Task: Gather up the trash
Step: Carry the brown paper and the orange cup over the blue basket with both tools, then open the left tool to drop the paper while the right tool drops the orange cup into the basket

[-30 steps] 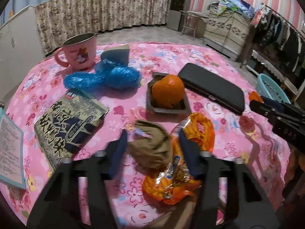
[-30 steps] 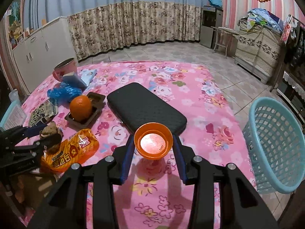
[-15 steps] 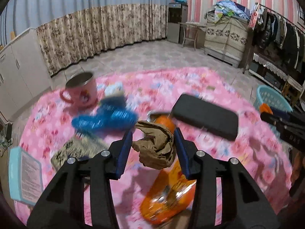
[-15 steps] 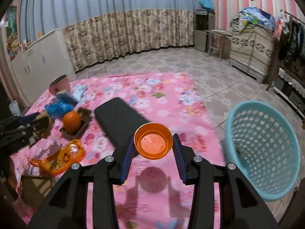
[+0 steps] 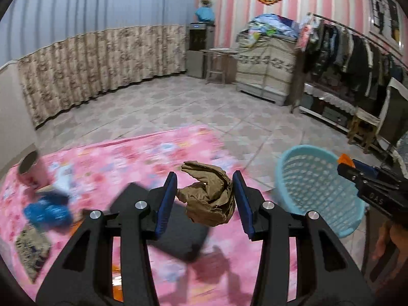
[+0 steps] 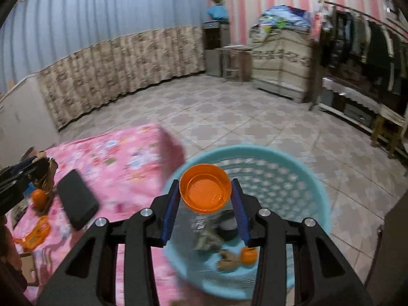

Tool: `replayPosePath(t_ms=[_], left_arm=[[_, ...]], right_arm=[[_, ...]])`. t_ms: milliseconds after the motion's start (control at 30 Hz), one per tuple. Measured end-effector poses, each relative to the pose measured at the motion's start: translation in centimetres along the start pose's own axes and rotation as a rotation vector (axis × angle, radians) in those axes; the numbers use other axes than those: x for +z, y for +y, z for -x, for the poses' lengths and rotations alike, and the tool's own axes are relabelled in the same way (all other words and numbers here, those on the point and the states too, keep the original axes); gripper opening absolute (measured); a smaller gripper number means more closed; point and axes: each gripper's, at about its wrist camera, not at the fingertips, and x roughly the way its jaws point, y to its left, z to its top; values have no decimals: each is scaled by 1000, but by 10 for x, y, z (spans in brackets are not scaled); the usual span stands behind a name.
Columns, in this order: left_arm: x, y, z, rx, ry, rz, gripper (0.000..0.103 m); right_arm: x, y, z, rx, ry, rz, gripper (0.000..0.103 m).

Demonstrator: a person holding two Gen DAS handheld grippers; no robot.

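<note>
While the left gripper (image 5: 204,200) clamps a crumpled brown paper wad (image 5: 207,196) above the pink tablecloth's (image 5: 122,158) far right corner, the right gripper (image 6: 205,204) pinches an orange cap (image 6: 205,187) over the blue basket (image 6: 293,173), which holds scraps and stands on the floor beside that edge.

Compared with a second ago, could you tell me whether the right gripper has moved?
Yes. The right gripper, shut on the orange cap, has swung right, off the pink tablecloth, and now hangs above the blue basket.
</note>
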Motion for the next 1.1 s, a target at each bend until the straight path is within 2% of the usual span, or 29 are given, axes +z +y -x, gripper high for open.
replayPosePath(t_ms=[100,300,400,700,733,767,833,933,1067,1100], left_arm=[[6,-33,-13,-40,-7,-27,44],[10,-94,-38,-115,-22,-76,44],[9,-113,-52,-163,5,-77,44],[12,-149,-80,-218,40,-99,45],[13,-149,-81,-221,42,-101,50],[13,-150,-82,-223,46,-105,62],[15,-149,-83,-204,35,-103,75],[18,-142,-81,-187,33,-95,81],[18,-130,-70,-120,-1,-113,95],[17,-128,-68,-107,-5,-116,96]], right_arm=[[0,-30,-3,-27,5,-64,40],[-3,-61,-6,-89,10,-112,40],[-6,-77,-8,-114,17,-149,40],[-10,-94,-14,-127,27,-179,40],[-11,-93,-14,-124,29,-177,40],[-11,-93,-15,-123,31,-176,40],[-11,-92,-17,-125,32,-173,40],[-12,-89,-19,-132,33,-169,40],[-14,-85,-23,-134,45,-158,40],[-14,-83,-24,-131,48,-156,40]])
